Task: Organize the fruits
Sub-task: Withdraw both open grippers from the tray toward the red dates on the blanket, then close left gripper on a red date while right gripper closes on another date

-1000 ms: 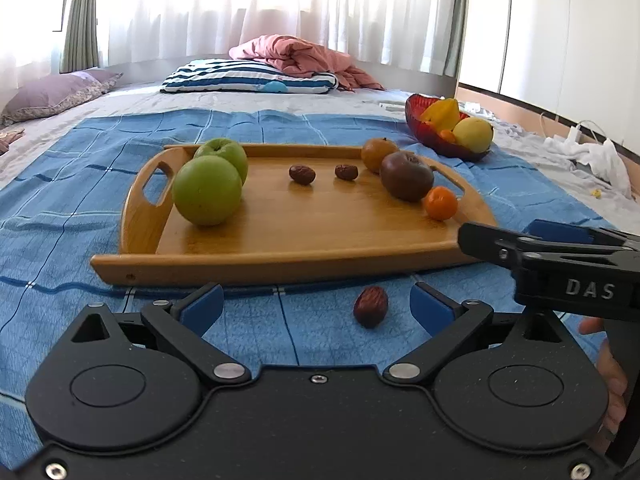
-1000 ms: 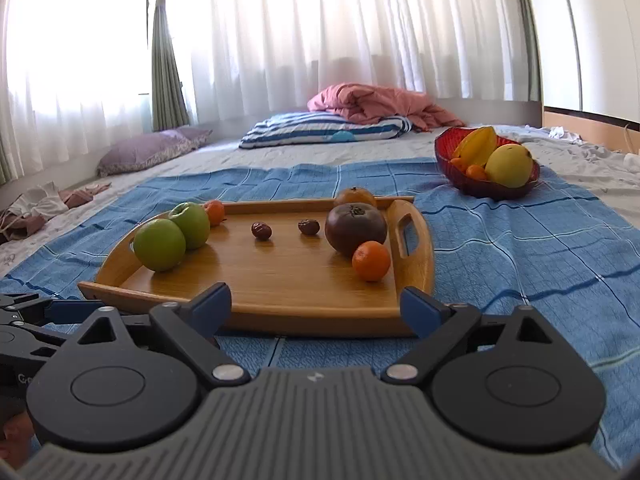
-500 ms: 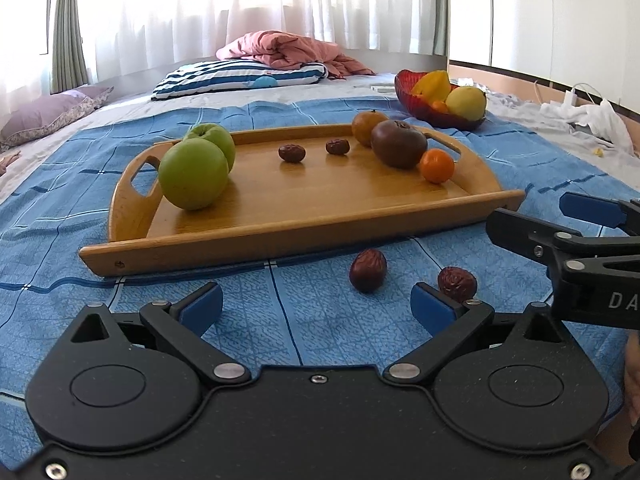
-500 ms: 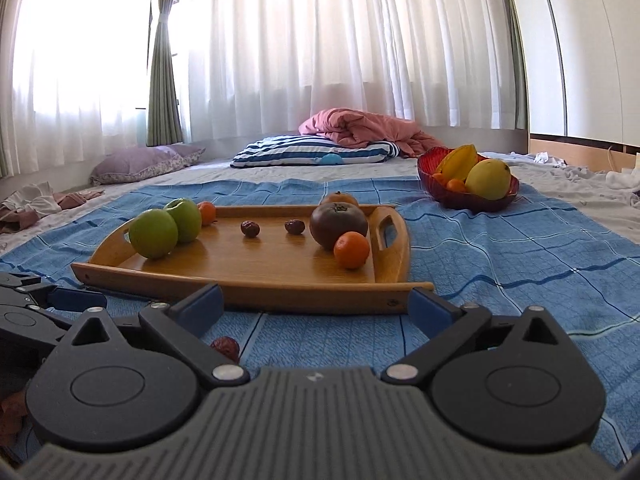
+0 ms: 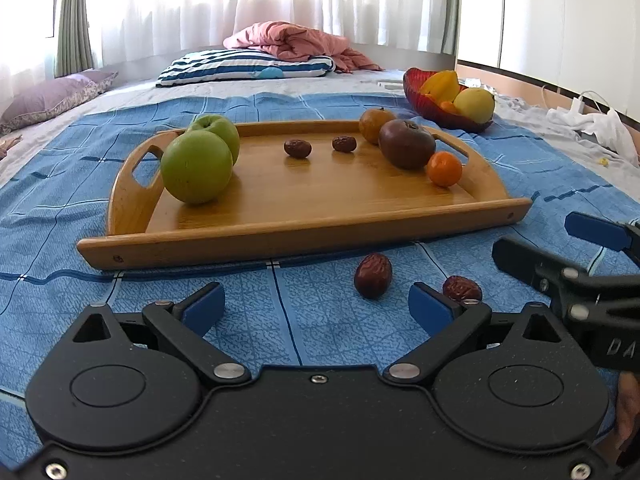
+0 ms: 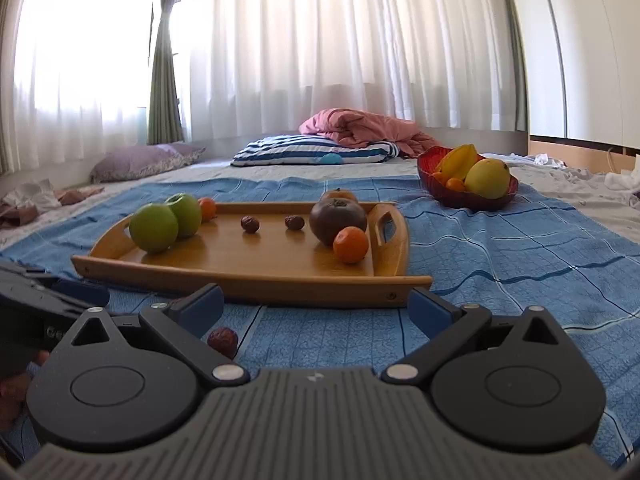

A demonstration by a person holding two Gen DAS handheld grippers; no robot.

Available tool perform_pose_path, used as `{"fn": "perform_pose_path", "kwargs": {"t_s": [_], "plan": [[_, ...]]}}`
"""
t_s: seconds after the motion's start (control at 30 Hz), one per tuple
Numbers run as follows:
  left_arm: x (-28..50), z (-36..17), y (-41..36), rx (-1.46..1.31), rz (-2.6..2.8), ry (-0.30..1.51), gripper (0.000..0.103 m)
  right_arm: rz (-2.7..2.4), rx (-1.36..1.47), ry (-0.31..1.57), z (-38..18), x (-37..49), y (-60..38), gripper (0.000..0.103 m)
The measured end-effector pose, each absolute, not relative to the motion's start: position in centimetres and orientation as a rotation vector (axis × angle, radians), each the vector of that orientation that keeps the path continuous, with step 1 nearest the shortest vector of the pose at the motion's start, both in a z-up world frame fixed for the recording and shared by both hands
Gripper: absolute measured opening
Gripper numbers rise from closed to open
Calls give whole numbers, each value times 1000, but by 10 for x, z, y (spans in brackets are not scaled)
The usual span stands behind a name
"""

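A wooden tray point(image 5: 320, 208) on a blue blanket holds two green apples point(image 5: 196, 168), two dried dates point(image 5: 297, 148), a dark brown fruit point(image 5: 406, 144) and small oranges point(image 5: 444, 168). Two loose dates lie on the blanket in front of the tray: one point(image 5: 373, 275) just ahead of my left gripper point(image 5: 316, 306), one point(image 5: 462, 288) by its right finger. The left gripper is open and empty. My right gripper point(image 6: 316, 306) is open and empty, with a date point(image 6: 223, 340) near its left finger. The right gripper also shows in the left wrist view point(image 5: 580, 256).
A red bowl point(image 5: 436, 108) with yellow and orange fruit stands beyond the tray at the right. A striped pillow point(image 5: 248, 66) and pink blanket point(image 5: 296, 40) lie at the back. White cloth and cables point(image 5: 592, 120) lie at the far right.
Both grippers have pulled back from the tray and tilted up a little. A second loose date has come into the left wrist view. Both grippers stay open.
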State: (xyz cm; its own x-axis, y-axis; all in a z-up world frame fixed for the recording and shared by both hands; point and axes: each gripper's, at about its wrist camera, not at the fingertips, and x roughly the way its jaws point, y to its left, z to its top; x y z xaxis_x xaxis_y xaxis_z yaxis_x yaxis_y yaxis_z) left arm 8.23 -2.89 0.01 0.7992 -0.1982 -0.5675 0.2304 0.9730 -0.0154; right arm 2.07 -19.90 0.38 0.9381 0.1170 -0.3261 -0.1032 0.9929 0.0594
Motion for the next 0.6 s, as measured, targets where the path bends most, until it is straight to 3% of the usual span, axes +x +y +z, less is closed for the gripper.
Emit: {"fn": "perform_pose_path", "kwargs": {"t_s": [0.43, 0.6], "plan": [[86, -1, -30, 54, -225, 616, 78, 151, 17, 376, -2, 24, -191, 102], [85, 0, -32, 65, -230, 607, 71, 182, 43, 396, -3, 24, -192, 96]]}}
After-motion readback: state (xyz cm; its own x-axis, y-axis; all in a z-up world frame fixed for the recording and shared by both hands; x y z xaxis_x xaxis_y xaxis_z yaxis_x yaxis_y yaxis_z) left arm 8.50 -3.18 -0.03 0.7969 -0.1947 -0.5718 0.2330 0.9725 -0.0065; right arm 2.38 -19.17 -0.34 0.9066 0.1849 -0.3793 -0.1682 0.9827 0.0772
